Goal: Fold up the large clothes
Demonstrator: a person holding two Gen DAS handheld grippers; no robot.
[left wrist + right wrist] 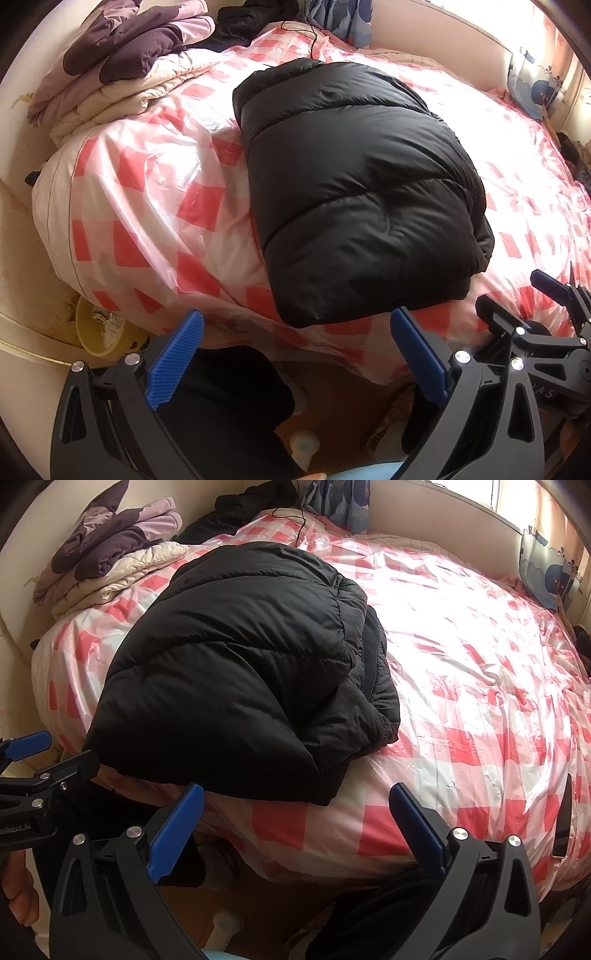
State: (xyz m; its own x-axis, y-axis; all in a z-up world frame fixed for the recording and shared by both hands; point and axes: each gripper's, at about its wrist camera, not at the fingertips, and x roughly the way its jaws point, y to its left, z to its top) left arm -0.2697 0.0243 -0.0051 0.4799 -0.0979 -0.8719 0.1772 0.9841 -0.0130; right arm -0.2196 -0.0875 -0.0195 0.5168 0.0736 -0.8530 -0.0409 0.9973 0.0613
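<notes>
1. The left hand-held gripper (295,352) hangs just off the near edge of the bed, its blue ribbed pads spread wide with nothing between them.
2. The right hand-held gripper (295,830) sits likewise below the bed edge, its pads apart and empty; the two tools are side by side, each showing at the margin of the other's view.
3. Straight ahead of both lies the black quilted puffer jacket (354,192), already doubled into a thick oblong bundle on the bed's glossy red-and-white checked plastic cover (480,686).
4. The bundle's long axis runs away from the person, its near end at the bed edge, just beyond the left tool's pads.
5. Seen from the right, the jacket lies ahead and to the left, its loose layered edge facing the right tool.
6. Judgement: the left tool is nearer the bundle's near end, while the right is better placed for the open side.
</notes>
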